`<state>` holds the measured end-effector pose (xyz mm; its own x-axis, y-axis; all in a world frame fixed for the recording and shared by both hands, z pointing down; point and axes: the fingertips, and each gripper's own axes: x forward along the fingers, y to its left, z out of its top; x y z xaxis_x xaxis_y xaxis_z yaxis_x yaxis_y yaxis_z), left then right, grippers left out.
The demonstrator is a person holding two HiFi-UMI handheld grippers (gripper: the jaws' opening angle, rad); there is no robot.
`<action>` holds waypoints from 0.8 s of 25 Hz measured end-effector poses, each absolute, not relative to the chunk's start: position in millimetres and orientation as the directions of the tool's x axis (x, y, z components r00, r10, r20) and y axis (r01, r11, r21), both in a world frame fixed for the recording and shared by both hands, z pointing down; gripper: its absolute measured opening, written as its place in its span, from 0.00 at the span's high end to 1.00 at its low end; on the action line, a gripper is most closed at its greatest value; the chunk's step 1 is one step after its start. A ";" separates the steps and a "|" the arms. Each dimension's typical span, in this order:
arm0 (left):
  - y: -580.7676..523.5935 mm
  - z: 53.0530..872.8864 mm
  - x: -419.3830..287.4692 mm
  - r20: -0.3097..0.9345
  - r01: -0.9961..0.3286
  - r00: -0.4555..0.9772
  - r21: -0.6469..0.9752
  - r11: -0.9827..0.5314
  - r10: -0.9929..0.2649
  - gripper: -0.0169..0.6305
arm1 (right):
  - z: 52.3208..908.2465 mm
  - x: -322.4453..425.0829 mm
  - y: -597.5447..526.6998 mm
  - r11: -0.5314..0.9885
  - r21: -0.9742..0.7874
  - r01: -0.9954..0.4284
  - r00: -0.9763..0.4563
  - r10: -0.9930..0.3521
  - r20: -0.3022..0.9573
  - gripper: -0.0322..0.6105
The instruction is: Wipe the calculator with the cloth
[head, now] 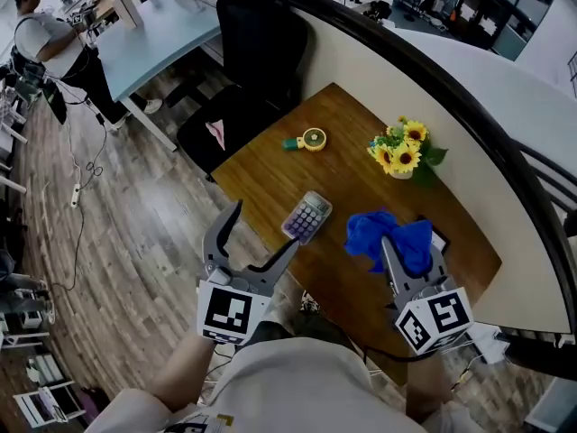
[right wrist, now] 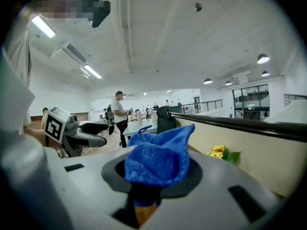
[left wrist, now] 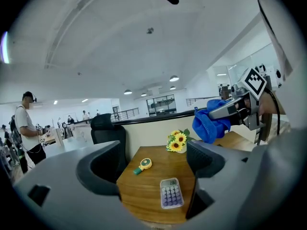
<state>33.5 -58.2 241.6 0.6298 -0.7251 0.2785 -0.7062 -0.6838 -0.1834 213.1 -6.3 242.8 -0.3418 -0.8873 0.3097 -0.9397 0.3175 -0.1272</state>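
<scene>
A lilac calculator (head: pixel 307 216) (left wrist: pixel 171 192) lies flat near the front edge of the small wooden table (head: pixel 352 133). My left gripper (head: pixel 260 237) (left wrist: pixel 154 169) hovers open at the table's near-left edge, just left of the calculator, with nothing between its jaws. A bunched blue cloth (head: pixel 389 240) (right wrist: pixel 160 157) is clamped in my right gripper (head: pixel 410 258) (right wrist: pixel 156 171), held above the table to the right of the calculator. From the left gripper view the cloth (left wrist: pixel 210 120) shows in the air at upper right.
A yellow-and-green handheld fan (head: pixel 307 140) (left wrist: pixel 143 165) lies at the table's far side. A pot of sunflowers (head: pixel 403 152) (left wrist: pixel 176 141) stands by the curved partition wall. A black office chair (head: pixel 248 70) is behind the table. A person (head: pixel 54 48) stands far left.
</scene>
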 end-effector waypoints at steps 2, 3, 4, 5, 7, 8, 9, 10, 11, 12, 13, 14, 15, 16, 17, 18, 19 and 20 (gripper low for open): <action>-62.5 248.8 39.1 0.293 -0.712 0.621 -0.177 -0.680 -0.727 0.34 | 251.5 218.1 -12.6 0.329 -0.134 -0.935 -0.355 -0.878 0.321 0.80; -64.3 252.7 41.3 0.301 -0.715 0.617 -0.174 -0.678 -0.728 0.34 | 256.3 219.9 -15.6 0.337 -0.134 -0.932 -0.362 -0.873 0.328 0.80; -65.7 257.7 42.9 0.310 -0.717 0.612 -0.170 -0.676 -0.727 0.34 | 261.4 221.3 -18.3 0.344 -0.133 -0.930 -0.368 -0.868 0.334 0.80; -66.6 264.1 43.9 0.321 -0.719 0.608 -0.166 -0.675 -0.726 0.34 | 266.4 222.1 -20.4 0.350 -0.132 -0.927 -0.374 -0.862 0.341 0.80; -67.4 277.4 45.3 0.345 -0.719 0.604 -0.154 -0.678 -0.719 0.33 | 274.8 222.4 -23.3 0.359 -0.134 -0.924 -0.383 -0.853 0.355 0.80; -67.7 284.0 46.3 0.358 -0.717 0.603 -0.148 -0.681 -0.713 0.33 | 278.5 222.5 -24.4 0.360 -0.137 -0.923 -0.385 -0.849 0.361 0.80; -67.9 290.6 47.5 0.371 -0.715 0.603 -0.141 -0.685 -0.706 0.33 | 282.1 222.6 -25.2 0.358 -0.142 -0.923 -0.385 -0.847 0.367 0.80; -68.0 297.3 48.8 0.384 -0.712 0.604 -0.135 -0.689 -0.699 0.33 | 286.0 222.8 -25.7 0.355 -0.146 -0.923 -0.384 -0.845 0.373 0.80; -67.8 304.1 49.9 0.396 -0.708 0.605 -0.130 -0.694 -0.691 0.33 | 290.3 222.7 -26.2 0.351 -0.150 -0.924 -0.381 -0.843 0.380 0.80; -67.6 311.0 50.6 0.408 -0.705 0.606 -0.124 -0.699 -0.683 0.33 | 294.8 222.3 -26.5 0.347 -0.153 -0.925 -0.379 -0.841 0.386 0.80; -67.2 318.4 51.0 0.419 -0.701 0.607 -0.119 -0.703 -0.675 0.33 | 299.4 221.3 -27.1 0.344 -0.155 -0.926 -0.377 -0.838 0.393 0.80; -67.1 326.4 51.4 0.432 -0.696 0.608 -0.115 -0.709 -0.666 0.33 | 304.0 220.2 -27.8 0.342 -0.156 -0.927 -0.375 -0.836 0.400 0.80; -67.2 335.0 52.0 0.444 -0.689 0.609 -0.113 -0.716 -0.657 0.33 | 308.8 219.1 -28.9 0.338 -0.157 -0.928 -0.373 -0.834 0.407 0.80; -67.6 344.0 53.0 0.457 -0.681 0.610 -0.114 -0.723 -0.647 0.33 | 313.6 218.1 -30.1 0.335 -0.158 -0.929 -0.370 -0.832 0.413 0.80; -68.0 353.2 54.0 0.471 -0.673 0.611 -0.114 -0.731 -0.636 0.33 | 318.3 217.2 -31.3 0.330 -0.159 -0.930 -0.367 -0.831 0.418 0.80; -68.4 362.4 55.2 0.486 -0.664 0.612 -0.113 -0.739 -0.624 0.32 | 322.9 216.2 -32.5 0.326 -0.160 -0.932 -0.363 -0.830 0.423 0.80; -68.9 371.1 56.6 0.499 -0.655 0.614 -0.110 -0.748 -0.611 0.32 | 327.5 215.2 -33.7 0.320 -0.161 -0.934 -0.358 -0.829 0.428 0.80; -69.6 379.3 58.2 0.512 -0.646 0.617 -0.106 -0.756 -0.598 0.32 | 331.9 213.9 -35.0 0.316 -0.161 -0.935 -0.354 -0.828 0.434 0.80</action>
